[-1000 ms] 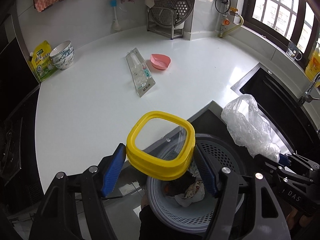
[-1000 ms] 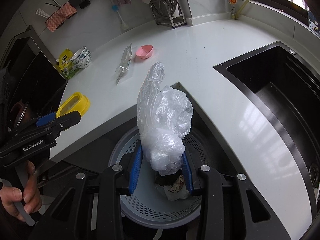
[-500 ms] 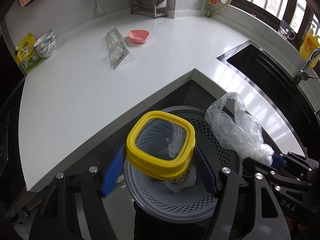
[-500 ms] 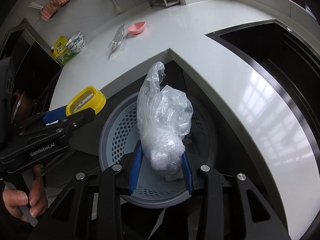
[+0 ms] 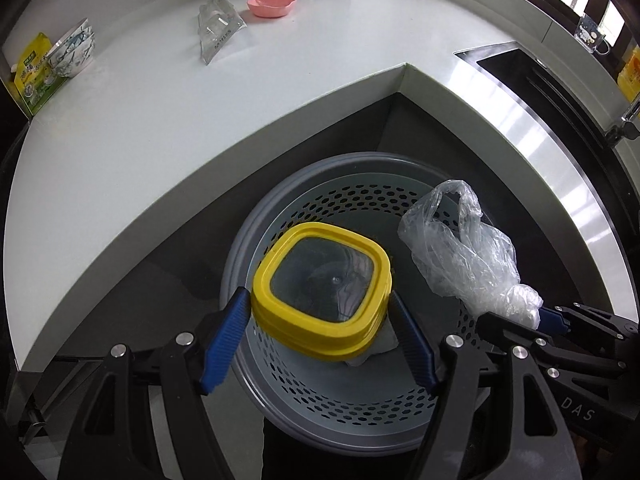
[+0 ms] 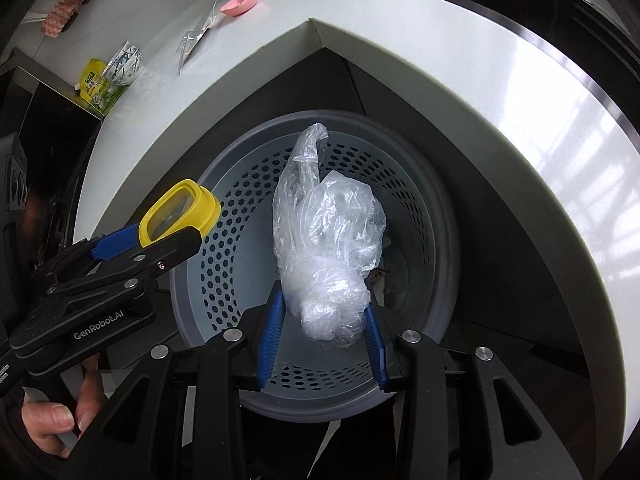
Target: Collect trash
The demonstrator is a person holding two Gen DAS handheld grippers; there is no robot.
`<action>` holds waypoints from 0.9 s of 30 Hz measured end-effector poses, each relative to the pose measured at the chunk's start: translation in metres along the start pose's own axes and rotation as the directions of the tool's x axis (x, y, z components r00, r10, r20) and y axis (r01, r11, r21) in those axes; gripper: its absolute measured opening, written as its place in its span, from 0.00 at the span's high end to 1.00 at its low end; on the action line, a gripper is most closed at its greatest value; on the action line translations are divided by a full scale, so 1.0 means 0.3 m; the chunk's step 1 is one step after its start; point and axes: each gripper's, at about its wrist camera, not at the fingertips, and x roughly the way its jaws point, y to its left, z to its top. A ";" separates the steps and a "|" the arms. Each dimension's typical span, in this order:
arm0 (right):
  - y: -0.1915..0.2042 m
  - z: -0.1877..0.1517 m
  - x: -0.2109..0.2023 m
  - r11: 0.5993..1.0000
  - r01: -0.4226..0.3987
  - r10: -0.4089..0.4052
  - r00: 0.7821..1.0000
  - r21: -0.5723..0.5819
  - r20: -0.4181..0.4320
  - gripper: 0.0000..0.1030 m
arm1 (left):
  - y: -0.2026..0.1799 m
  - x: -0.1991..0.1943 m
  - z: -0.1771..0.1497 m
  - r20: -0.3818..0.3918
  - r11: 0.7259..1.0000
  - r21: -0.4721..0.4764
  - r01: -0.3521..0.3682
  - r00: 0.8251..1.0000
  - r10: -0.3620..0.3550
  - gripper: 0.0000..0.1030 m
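Observation:
My left gripper is shut on a yellow-rimmed clear container and holds it over the grey perforated bin. It also shows in the right wrist view at the bin's left rim. My right gripper is shut on a crumpled clear plastic bag, held over the bin. The bag also shows in the left wrist view at the bin's right side. White paper trash lies in the bin under the container.
The bin stands below the inner corner of the white counter. On the counter lie a clear wrapper, a pink dish, bowls and a yellow-green packet. A black sink is at the right.
Both grippers have moved down and forward from counter height to just above the bin, still holding the container and the bag. The bin now fills the middle of both views.

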 end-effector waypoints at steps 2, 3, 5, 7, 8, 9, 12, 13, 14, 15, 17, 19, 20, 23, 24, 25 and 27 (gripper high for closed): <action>-0.001 0.003 0.005 1.000 0.000 0.000 1.000 0.005 -0.006 0.65 | 0.000 0.006 0.002 -0.007 1.000 -0.003 -0.004 1.000 0.004 0.32; -0.004 0.007 0.006 1.000 -0.002 0.002 1.000 0.008 -0.008 0.65 | 0.000 0.006 0.002 -0.007 1.000 -0.005 -0.006 1.000 0.006 0.32; -0.008 0.008 0.010 1.000 0.000 0.000 1.000 0.009 -0.015 0.64 | 0.003 0.007 0.004 -0.008 1.000 -0.009 -0.007 1.000 0.007 0.32; -0.009 0.013 0.021 1.000 0.003 -0.003 1.000 0.013 -0.025 0.55 | 0.007 0.007 0.003 -0.011 1.000 -0.013 -0.012 1.000 0.012 0.31; -0.013 0.012 0.022 1.000 0.002 -0.002 1.000 0.019 -0.027 0.49 | 0.009 0.007 0.003 -0.014 1.000 -0.016 -0.014 1.000 0.014 0.30; -0.018 0.010 0.020 1.000 0.005 -0.005 1.000 0.027 -0.023 0.41 | 0.011 0.007 0.004 -0.016 1.000 -0.021 -0.017 1.000 0.017 0.28; -0.029 0.007 0.015 0.999 0.011 -0.010 1.000 0.045 -0.017 0.40 | 0.024 0.003 0.009 -0.017 0.999 -0.034 -0.023 1.000 0.022 0.24; -0.031 0.005 0.016 0.999 0.014 -0.014 1.000 0.045 -0.018 0.40 | 0.026 0.001 0.010 -0.016 0.999 -0.038 -0.027 1.000 0.026 0.22; -0.032 0.004 0.014 0.999 0.018 -0.017 1.000 0.044 -0.017 0.40 | 0.030 -0.001 0.011 -0.016 0.999 -0.041 -0.029 0.999 0.029 0.21; -0.034 0.005 0.014 0.999 0.019 -0.019 1.000 0.041 -0.017 0.40 | 0.032 -0.003 0.012 -0.016 0.999 -0.043 -0.032 0.999 0.031 0.21; -0.039 0.001 0.008 0.999 0.021 -0.020 1.000 0.037 -0.017 0.40 | 0.033 -0.005 0.017 -0.016 0.998 -0.045 -0.039 0.999 0.038 0.20; -0.035 0.006 0.010 0.999 0.018 -0.018 1.000 0.037 -0.019 0.40 | 0.033 -0.010 0.022 -0.015 0.998 -0.046 -0.043 0.999 0.043 0.20; -0.035 0.008 0.010 0.999 0.017 -0.016 1.000 0.038 -0.021 0.40 | 0.029 -0.016 0.023 -0.013 0.998 -0.046 -0.044 0.999 0.044 0.20; -0.036 0.008 0.001 0.999 0.012 -0.011 1.000 0.037 -0.019 0.40 | 0.029 -0.032 0.032 -0.006 0.998 -0.044 -0.047 0.999 0.047 0.19; -0.037 0.011 -0.002 0.999 0.011 -0.010 1.000 0.036 -0.018 0.40 | 0.028 -0.040 0.035 -0.002 0.998 -0.044 -0.049 0.999 0.049 0.19; -0.035 0.014 -0.006 0.999 0.010 -0.009 1.000 0.034 -0.014 0.40 | 0.027 -0.048 0.039 0.001 0.998 -0.044 -0.051 0.999 0.051 0.18; -0.030 0.020 -0.017 1.000 0.007 -0.007 1.000 0.030 -0.006 0.40 | 0.028 -0.065 0.047 0.012 0.997 -0.044 -0.056 0.998 0.056 0.17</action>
